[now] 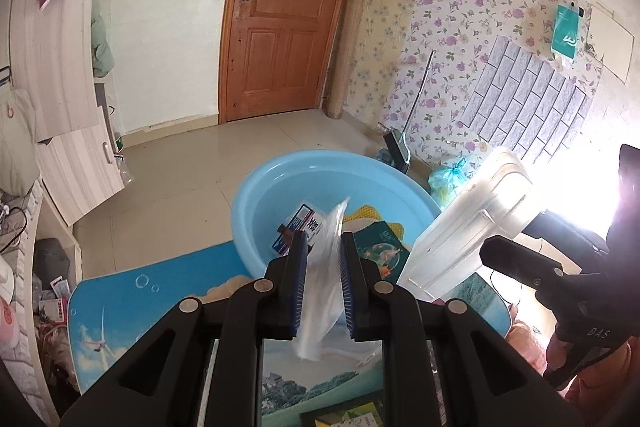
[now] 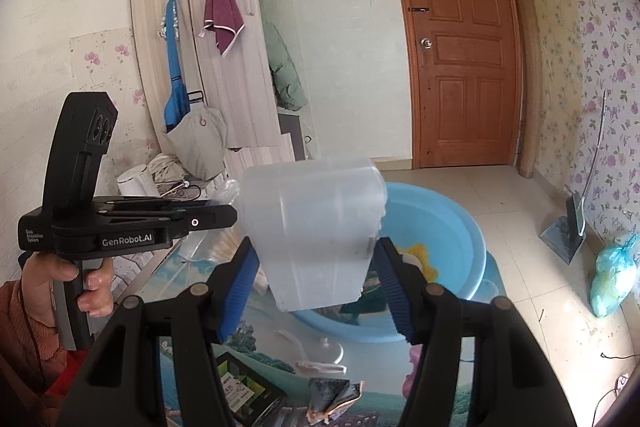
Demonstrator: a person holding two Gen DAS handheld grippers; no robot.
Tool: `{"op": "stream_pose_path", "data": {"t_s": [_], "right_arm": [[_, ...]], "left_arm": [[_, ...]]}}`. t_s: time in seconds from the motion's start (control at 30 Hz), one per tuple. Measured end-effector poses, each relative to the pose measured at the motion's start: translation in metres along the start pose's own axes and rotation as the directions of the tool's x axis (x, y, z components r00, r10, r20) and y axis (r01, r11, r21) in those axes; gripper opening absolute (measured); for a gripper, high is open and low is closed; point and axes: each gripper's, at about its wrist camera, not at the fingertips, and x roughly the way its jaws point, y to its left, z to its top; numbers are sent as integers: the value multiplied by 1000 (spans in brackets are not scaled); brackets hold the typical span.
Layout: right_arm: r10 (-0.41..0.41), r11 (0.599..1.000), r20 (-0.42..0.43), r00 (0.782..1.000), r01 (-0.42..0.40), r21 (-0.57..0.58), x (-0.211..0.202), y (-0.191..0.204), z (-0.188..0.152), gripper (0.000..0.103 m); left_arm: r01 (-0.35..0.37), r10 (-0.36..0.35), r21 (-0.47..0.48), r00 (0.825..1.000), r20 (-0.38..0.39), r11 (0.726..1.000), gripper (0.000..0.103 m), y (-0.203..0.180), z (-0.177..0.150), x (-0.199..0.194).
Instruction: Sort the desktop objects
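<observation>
My left gripper (image 1: 324,239) is shut on a clear, crumpled plastic bag (image 1: 320,307), which hangs between its blue pads above the table's picture-printed top (image 1: 120,291). Behind it sits a light blue basin (image 1: 256,187) holding a printed packet (image 1: 308,223), a green book (image 1: 380,247) and something yellow. My right gripper (image 2: 316,283) is shut on a translucent plastic container (image 2: 312,235), tilted above the near rim of the basin (image 2: 476,239). The container (image 1: 468,227) also shows in the left wrist view, with the right gripper (image 1: 516,247) beside it. A hand (image 2: 80,283) holds the left gripper (image 2: 230,217).
On the table near me lie a black framed box (image 2: 248,391), a crumpled foil packet (image 2: 332,399) and white plastic pieces (image 2: 320,351). A dustpan (image 2: 568,231) and a tied blue bag (image 2: 612,279) stand on the tiled floor by the flowered wall. A wardrobe and a wooden door (image 2: 460,47) are beyond.
</observation>
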Motion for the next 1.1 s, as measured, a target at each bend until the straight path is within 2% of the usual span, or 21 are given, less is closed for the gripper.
{"op": "stream_pose_path", "data": {"t_s": [0.27,0.33,0.4,0.47,0.53,0.8,0.97,1.03,1.1], "right_arm": [[-87,996,-15,996,87,24,22,-26,11,58],[-101,995,-33,994,102,22,30,-29,10,58],[-121,992,-58,991,123,18,38,-32,9,57],[-120,992,-73,990,122,21,43,-35,7,51],[-126,992,-79,989,128,15,46,-35,6,51],[-126,992,-114,985,126,-8,57,-26,0,51],[-113,994,-124,986,112,-19,56,-13,-5,51],[-114,994,-127,985,112,-20,54,-9,-7,51],[-108,994,-128,986,107,-16,50,-5,-10,51]], "left_arm": [[4,-1,56,999,-51,998,17,-14,10,47],[7,-2,64,998,-71,998,32,-14,7,57],[12,-7,66,996,-85,998,36,-14,3,63],[9,-3,67,996,-89,998,43,-13,0,65],[11,-5,63,996,-89,998,56,-11,-3,64],[5,-1,48,996,-86,999,68,-3,-13,56],[-5,8,37,997,-78,999,83,1,-22,45],[-15,18,36,998,-68,999,92,0,-25,39],[-25,27,33,998,-59,999,95,1,-30,32]]}}
